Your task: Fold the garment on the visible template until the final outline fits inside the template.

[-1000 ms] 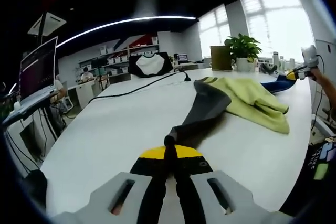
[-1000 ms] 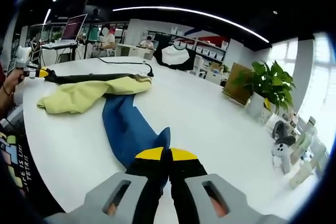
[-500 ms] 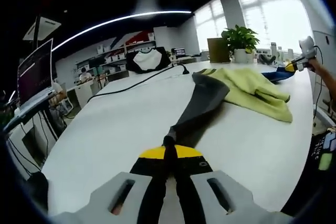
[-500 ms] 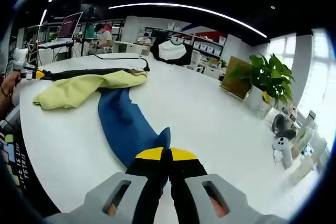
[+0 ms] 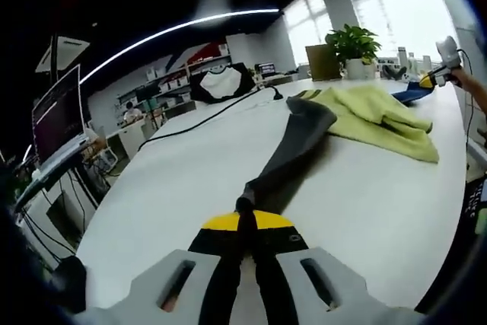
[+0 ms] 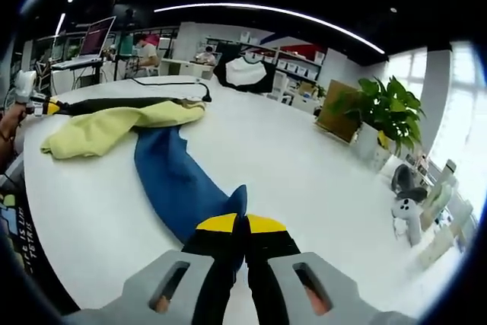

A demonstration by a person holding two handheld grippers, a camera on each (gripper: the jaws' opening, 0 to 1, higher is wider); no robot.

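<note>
Garment fabric is spread across the white desk [image 5: 175, 188]: a yellow-green body [image 5: 373, 116] lies bunched in the middle, a dark grey sleeve [image 5: 293, 150] runs from it toward the left tool [image 5: 246, 222], and a blue sleeve [image 6: 179, 180] runs from it toward the right tool [image 6: 243, 232]. In the right gripper view the yellow-green body [image 6: 106, 127] lies at the far end of the blue sleeve, with the grey sleeve [image 6: 114, 104] stretched beyond it.

The cuff of the grey sleeve is pinched between the closed yellow-tipped jaws of the left tool, low over the desk. The end of the blue sleeve is clamped in the same way by the right tool, its jaws pressed together on the cloth. Each tool is seen from the other across the desk: the right one at the far edge in the left gripper view [image 5: 426, 81], held by a hand [image 5: 460, 78], and the left one in the right gripper view [image 6: 42, 106], also with a hand [image 6: 11, 121] behind it.

A black cable [image 5: 213, 116] is trailed over the desk past the garment. A potted plant [image 6: 384, 116] and a brown box [image 6: 338, 119] stand at the desk's far side. A monitor [image 5: 57, 116] is raised on a stand beside the desk. White letters on a dark surface below the desk edge [image 6: 27, 245] are too blurred to be read.
</note>
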